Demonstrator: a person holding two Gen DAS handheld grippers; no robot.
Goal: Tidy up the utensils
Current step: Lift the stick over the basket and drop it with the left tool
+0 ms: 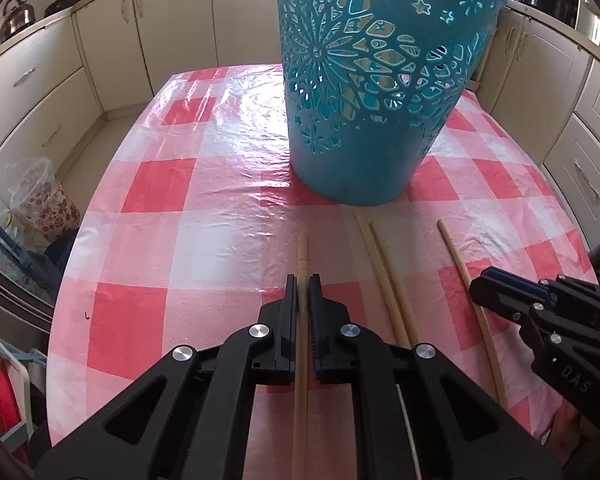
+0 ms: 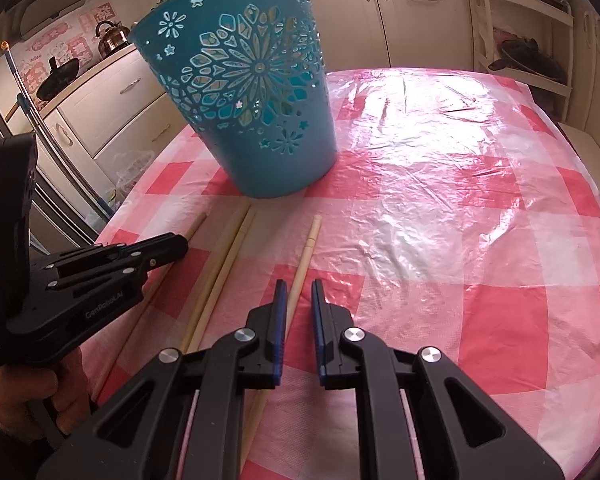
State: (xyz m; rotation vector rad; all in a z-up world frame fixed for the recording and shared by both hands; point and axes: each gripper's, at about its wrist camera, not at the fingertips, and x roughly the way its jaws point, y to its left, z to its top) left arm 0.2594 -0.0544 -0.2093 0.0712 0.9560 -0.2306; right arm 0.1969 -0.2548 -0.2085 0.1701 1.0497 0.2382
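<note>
A teal cut-out basket [image 1: 372, 92] stands on the red-and-white checked table [image 1: 160, 216]; it also shows in the right wrist view [image 2: 252, 96]. Several wooden chopsticks lie in front of it. My left gripper [image 1: 303, 286] is shut on one chopstick [image 1: 301, 264], which also shows in the right wrist view [image 2: 194, 226]. My right gripper [image 2: 299, 292] is open, its jaws straddling another chopstick [image 2: 306, 252] that lies on the cloth. A pair of chopsticks [image 1: 384, 264] lies between the two grippers. The right gripper [image 1: 480, 290] shows at the right of the left wrist view.
Cream kitchen cabinets [image 1: 40, 92] surround the table. A kettle [image 2: 112, 38] and a pan [image 2: 58, 78] sit on the counter at left. A shelf rack [image 2: 532, 40] stands at the far right. The glossy cloth [image 2: 460, 184] stretches to the right of the basket.
</note>
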